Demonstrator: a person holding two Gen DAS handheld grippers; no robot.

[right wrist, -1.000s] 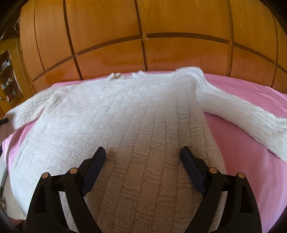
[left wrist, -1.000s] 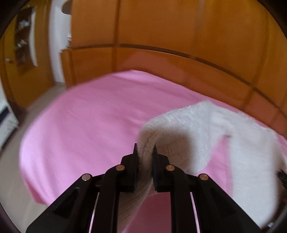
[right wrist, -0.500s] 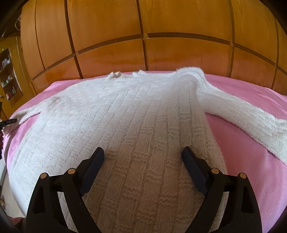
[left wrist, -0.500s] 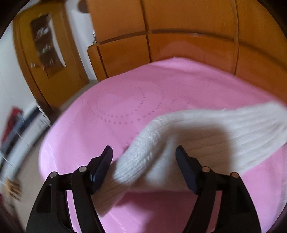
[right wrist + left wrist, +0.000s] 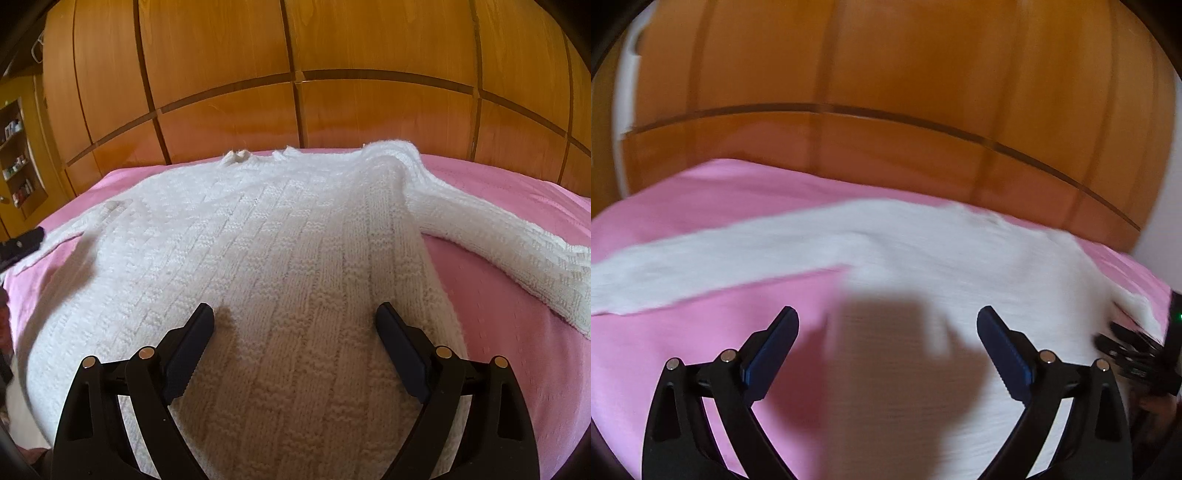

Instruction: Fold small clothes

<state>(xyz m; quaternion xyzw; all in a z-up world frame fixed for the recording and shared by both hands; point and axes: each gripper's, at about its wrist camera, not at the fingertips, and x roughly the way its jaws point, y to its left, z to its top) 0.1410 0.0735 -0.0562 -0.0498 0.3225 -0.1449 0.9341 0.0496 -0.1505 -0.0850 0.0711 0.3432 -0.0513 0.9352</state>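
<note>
The left gripper [image 5: 888, 339] has let go of the sleeve that it pinched a second ago; its fingers [image 5: 775, 343] are now spread wide with nothing between them. In the left wrist view the picture is blurred, so this hand is probably moving, and it has turned from the end of the sleeve toward the body of the white sweater [image 5: 280, 266]. The left sleeve [image 5: 701, 266] now lies stretched on the pink bed [image 5: 683, 369], running out toward 9 o'clock in that view. For the task I judge that the spreading step is nearly finished: the sweater lies flat and face down or face up, I cannot tell which, and no fold is made yet.

The right gripper [image 5: 295, 339] hovers low over the lower part of the sweater, almost as it was before, pointing to 12 o'clock toward the collar and the wooden headboard [image 5: 295, 110]. Its fingers [image 5: 192, 343] are also wide and hold nothing; whether they touch the knit I cannot tell. The right sleeve [image 5: 517, 258] lies out to 3 o'clock on the bed. At 9 o'clock in the right wrist view a dark tip of the left gripper shows just beside the left sleeve.

The next move probably calls for taking one sleeve and bringing it across the body.
</note>
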